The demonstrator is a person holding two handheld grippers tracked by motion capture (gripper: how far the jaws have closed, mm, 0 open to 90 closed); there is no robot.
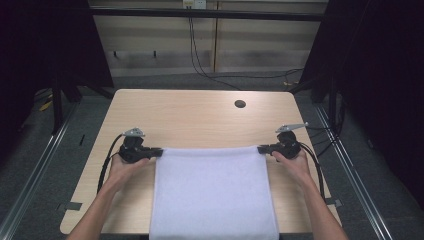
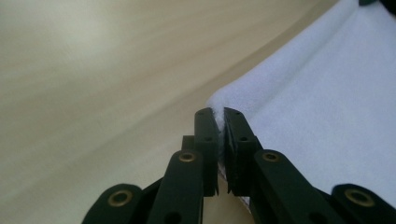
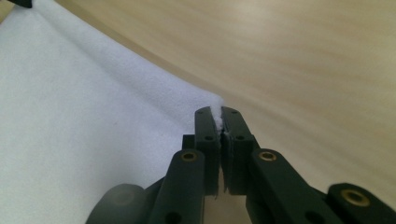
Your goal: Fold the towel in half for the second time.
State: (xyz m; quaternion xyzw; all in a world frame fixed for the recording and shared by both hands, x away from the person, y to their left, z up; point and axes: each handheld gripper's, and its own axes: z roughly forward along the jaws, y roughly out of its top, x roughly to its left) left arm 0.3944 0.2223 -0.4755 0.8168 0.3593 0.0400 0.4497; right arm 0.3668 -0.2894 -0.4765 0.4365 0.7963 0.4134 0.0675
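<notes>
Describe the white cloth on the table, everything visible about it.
The white cloth is a soft, fleecy-looking rectangle lying flat on the wooden table, its near end running over the table's front edge. Its far edge is stretched fairly straight between two corners, with a low ridge along it. The left gripper pinches the far left corner, the right gripper the far right one.

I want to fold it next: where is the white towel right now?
In the high view the white towel lies centre-near on the table, hanging over its near edge, its far corners pinched by the left claw and right claw.
</notes>
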